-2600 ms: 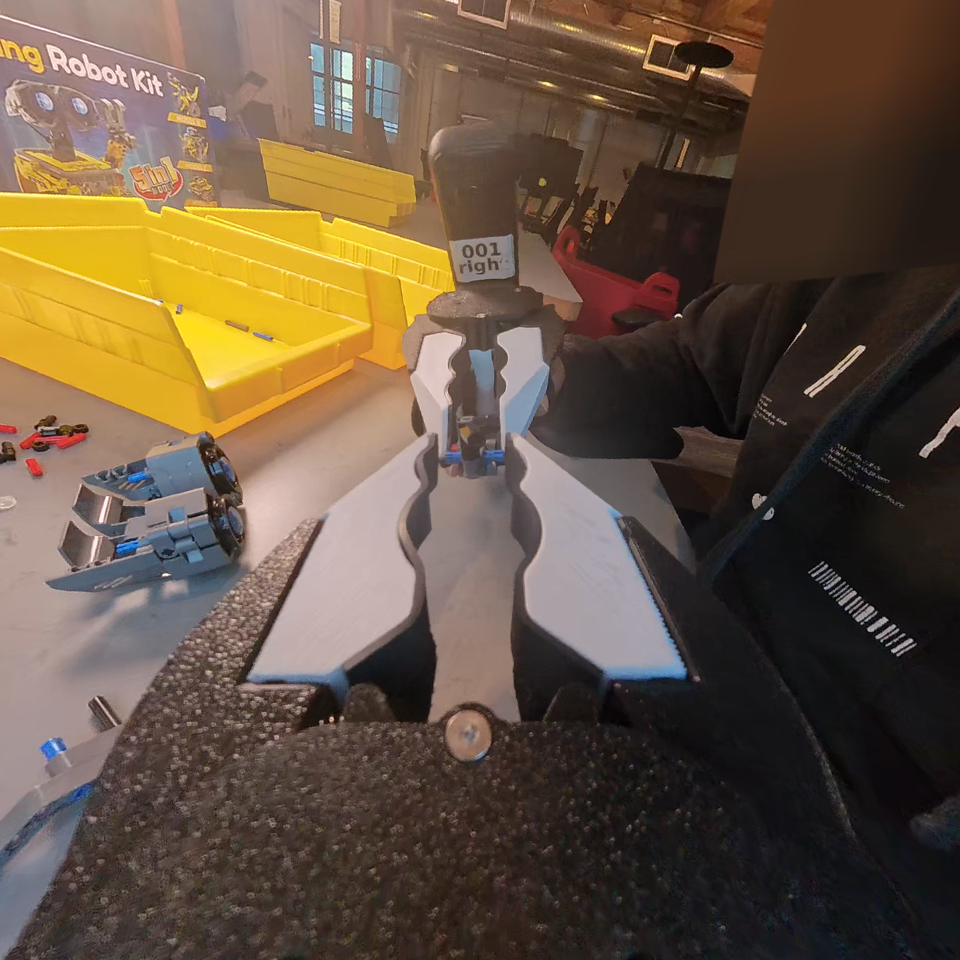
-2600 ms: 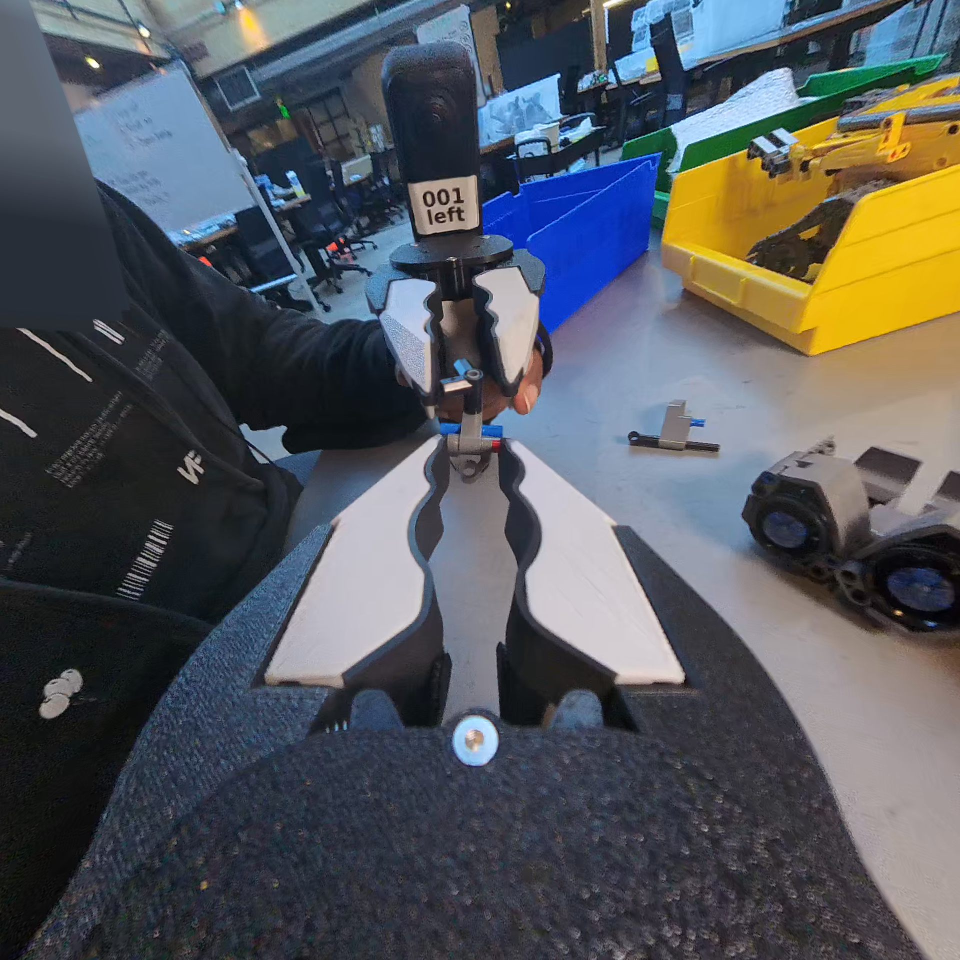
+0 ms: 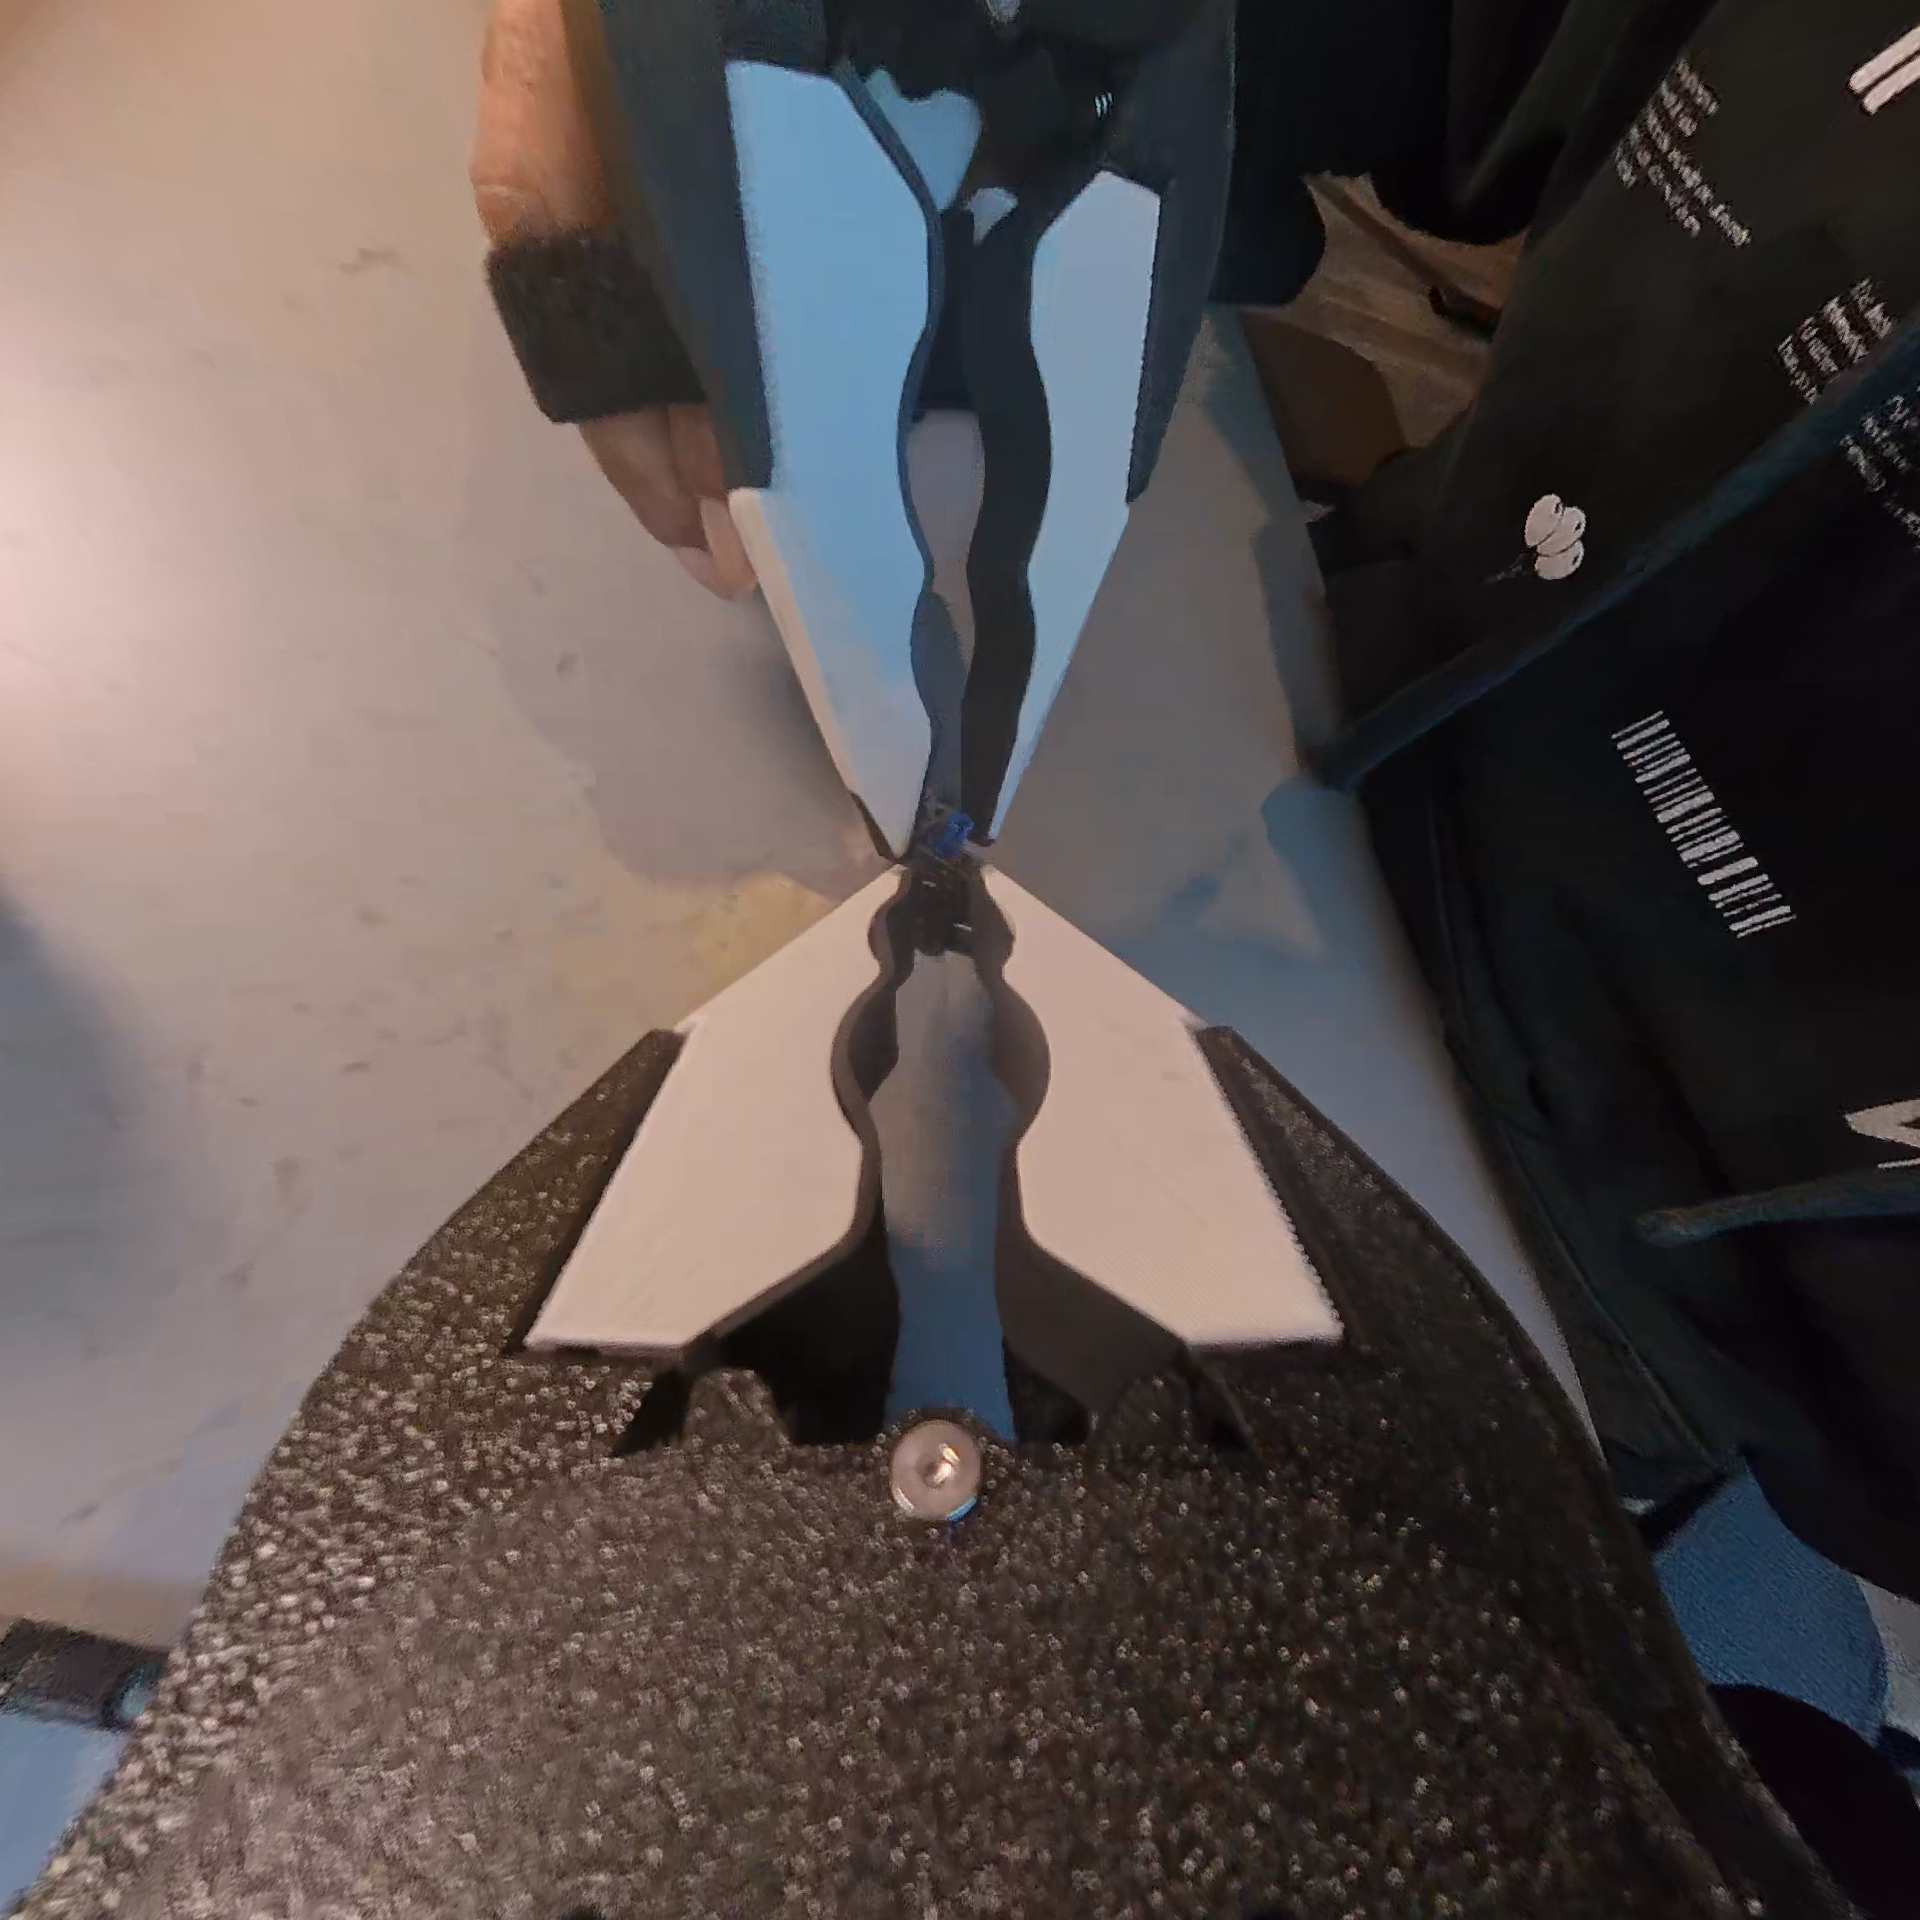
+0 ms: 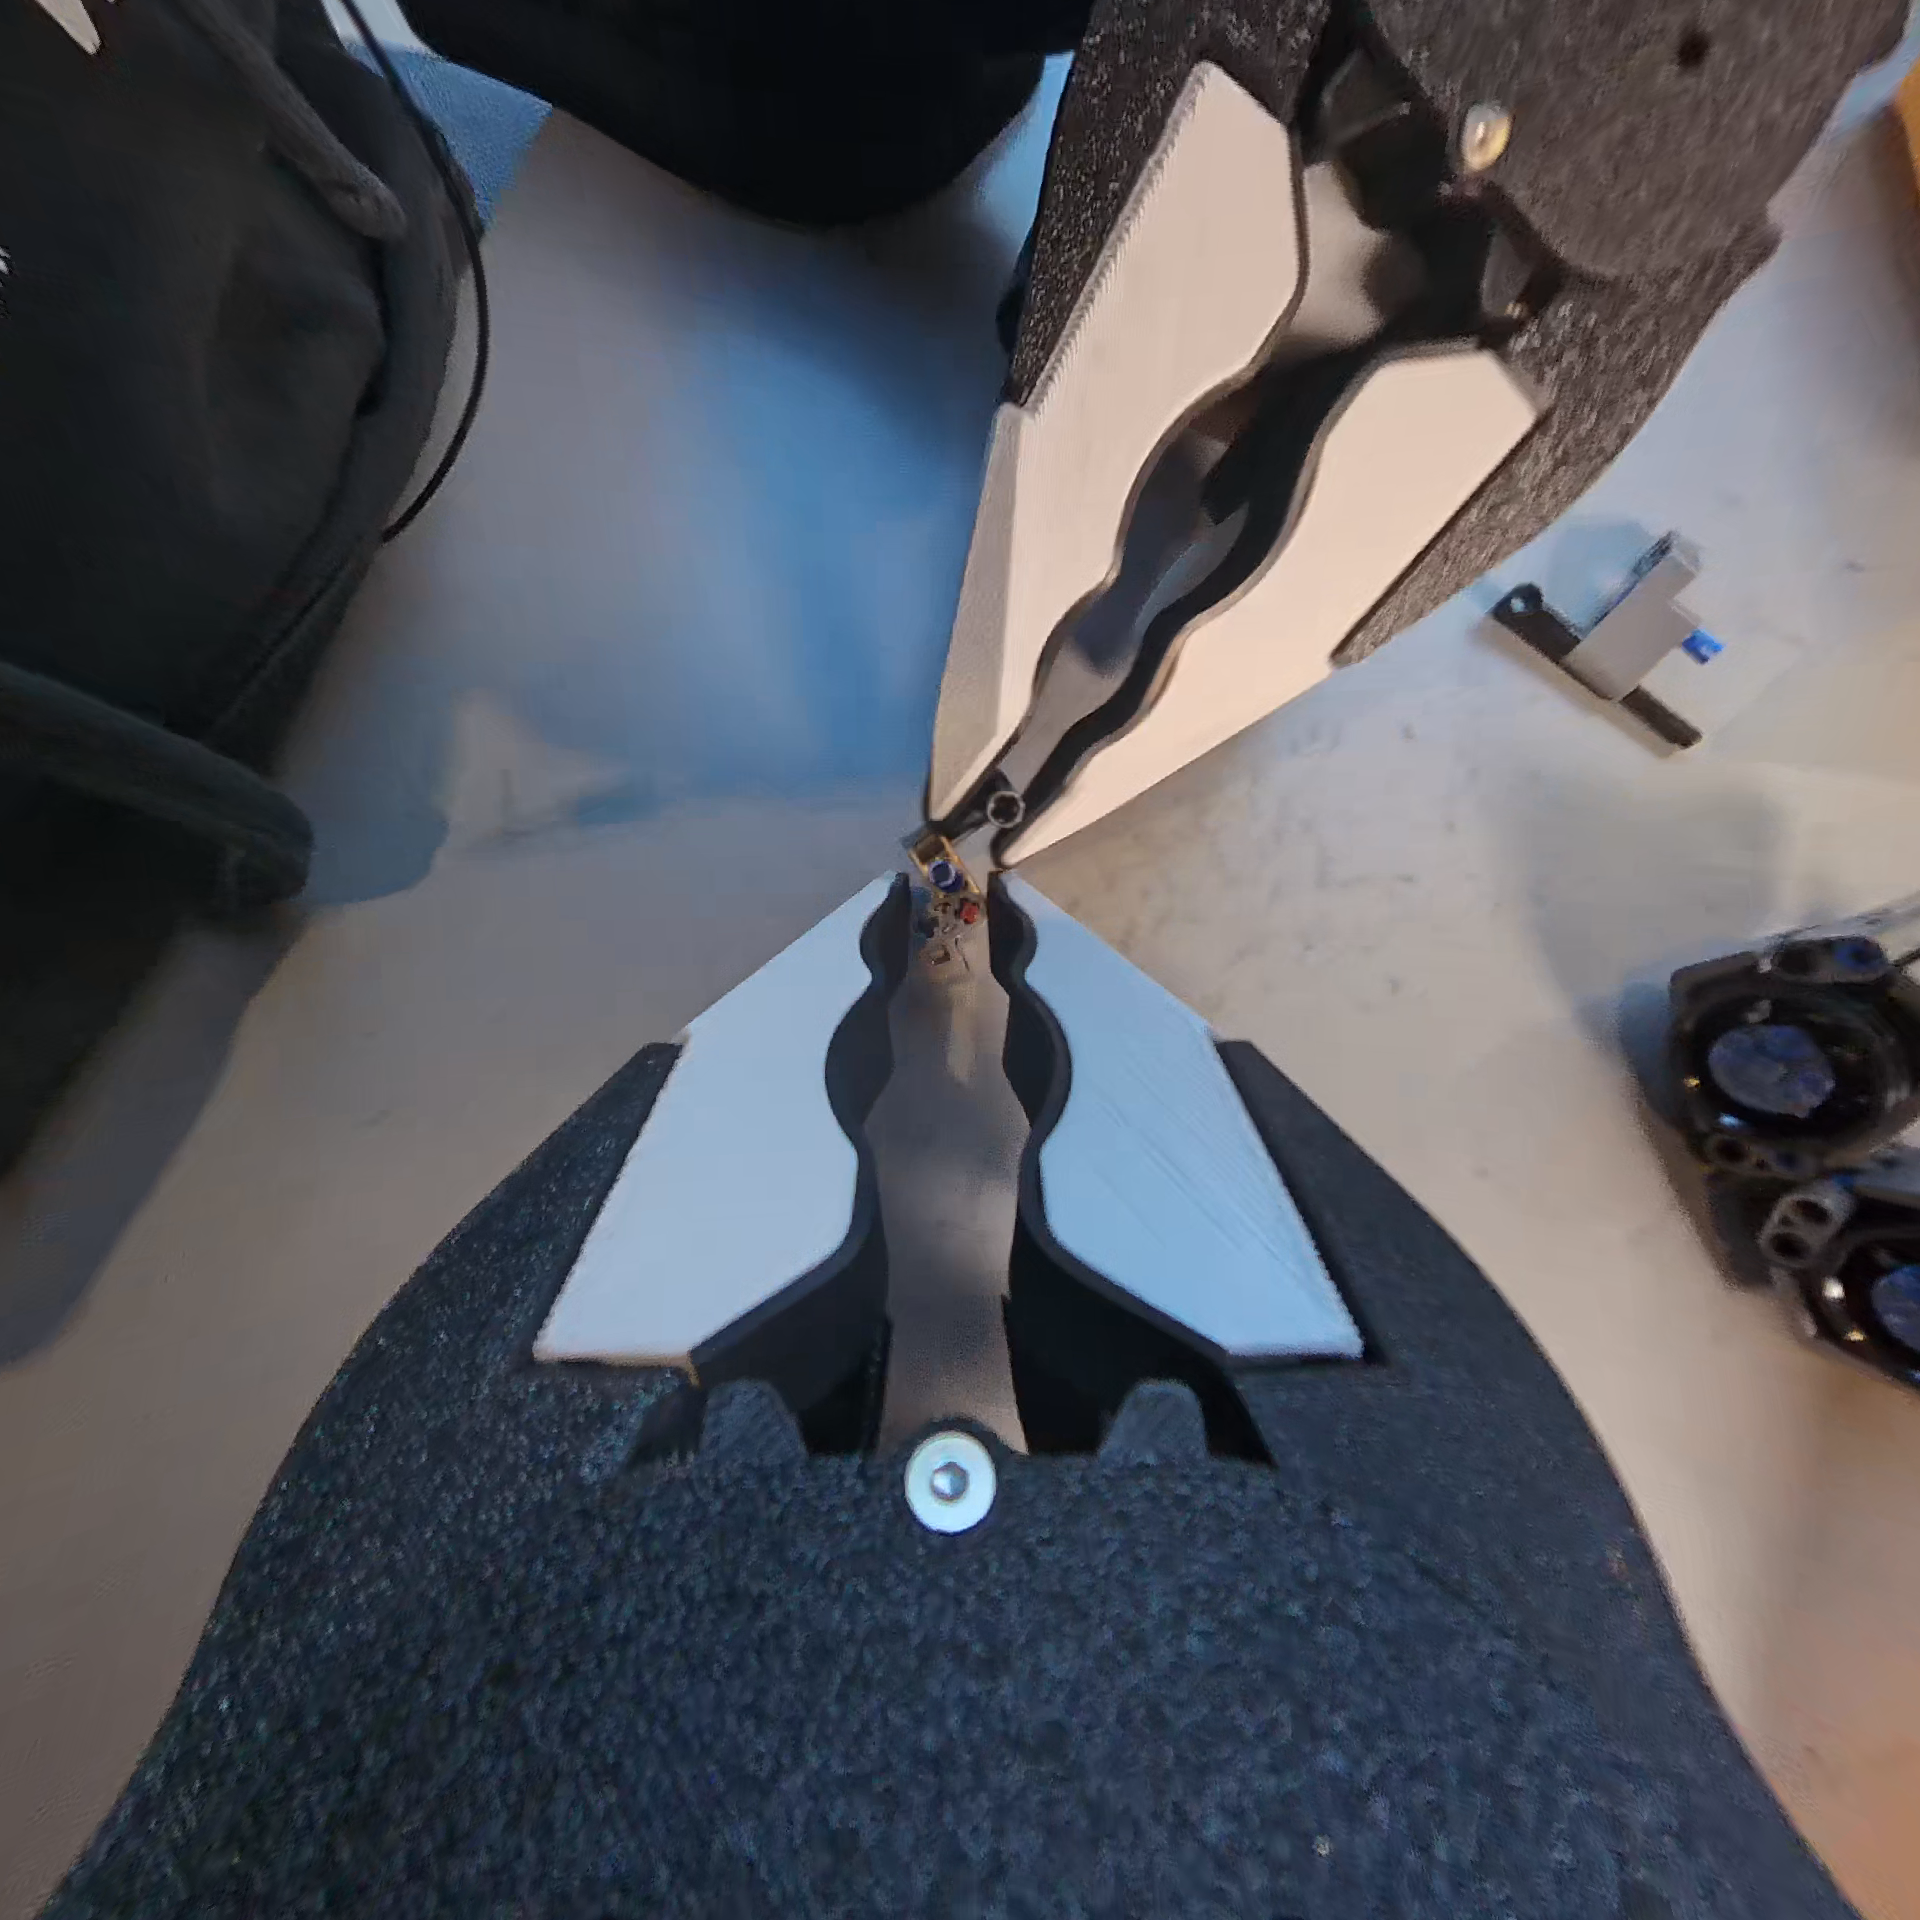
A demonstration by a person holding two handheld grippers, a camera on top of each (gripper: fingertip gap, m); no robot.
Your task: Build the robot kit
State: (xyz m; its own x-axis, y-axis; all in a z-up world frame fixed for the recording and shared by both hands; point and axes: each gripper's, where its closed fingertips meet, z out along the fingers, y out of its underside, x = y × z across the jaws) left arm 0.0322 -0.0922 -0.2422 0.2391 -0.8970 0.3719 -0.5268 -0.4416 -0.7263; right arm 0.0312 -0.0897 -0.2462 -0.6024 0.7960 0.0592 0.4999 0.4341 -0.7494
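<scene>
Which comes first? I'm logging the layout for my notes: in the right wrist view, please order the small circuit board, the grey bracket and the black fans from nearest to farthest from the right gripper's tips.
1. Small circuit board: at the right gripper tips, centre.
2. Grey bracket: upper right on the table.
3. Black fans: right edge. Bracket and fans are too close to call.

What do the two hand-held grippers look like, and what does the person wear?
Both the left gripper and the right gripper have a rough black speckled body, a silver screw, and two white tapered fingers with wavy black inner edges. The hand wears a black fuzzy wrist strap.
</scene>
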